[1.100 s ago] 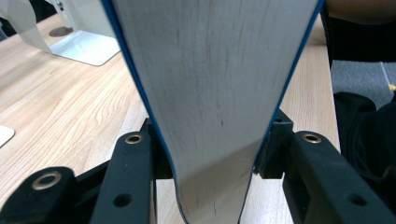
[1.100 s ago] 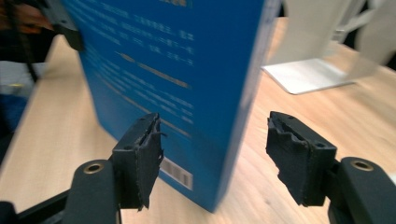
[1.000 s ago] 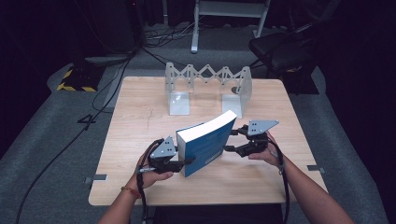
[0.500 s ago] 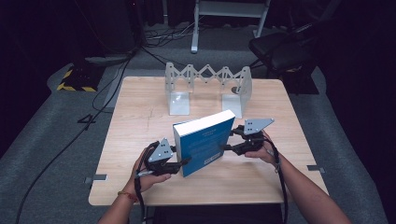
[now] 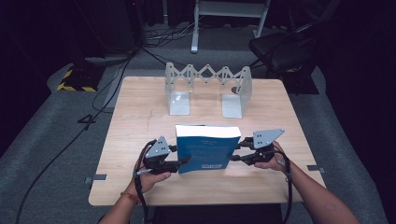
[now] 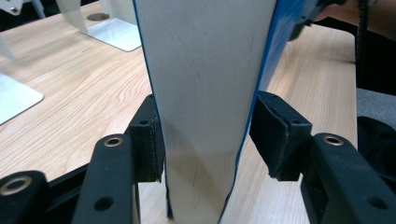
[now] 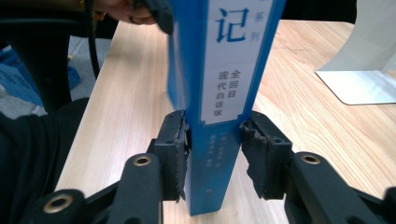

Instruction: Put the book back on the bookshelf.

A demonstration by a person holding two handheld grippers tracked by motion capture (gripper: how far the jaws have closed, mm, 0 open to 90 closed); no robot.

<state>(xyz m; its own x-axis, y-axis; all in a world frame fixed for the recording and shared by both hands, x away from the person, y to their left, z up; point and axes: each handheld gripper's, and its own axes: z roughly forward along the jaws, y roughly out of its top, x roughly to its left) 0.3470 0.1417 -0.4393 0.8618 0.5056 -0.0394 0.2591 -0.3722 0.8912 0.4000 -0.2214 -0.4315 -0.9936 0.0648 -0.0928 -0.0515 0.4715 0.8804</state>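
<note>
My left gripper sits lower left of centre in the high view, clamped on the book at its page edge. In the left gripper view the left pad presses the cover; the right pad looks a hair off the blue cover, so the grip there may be light — I can't tell for sure.

The book stands upright on the table in the middle of the frame, front half of the table, cover facing me. Its long axis runs left-right, straight between my two tools. It seems to rest on its bottom edge, though I can't confirm contact with the wood.

My right gripper is right of centre, pinching the spine end. In the right gripper view both pads bear on the blue spine just below the white label — a solid hold.

The rack is above the book in the frame, well apart, its two end plates on the table with an open gap between them.

My guess: the book goes into that gap. It lies dead ahead of both tools, neither hand nearer, and the book's long axis already parallels the rack — so a straight forward carry.
</note>
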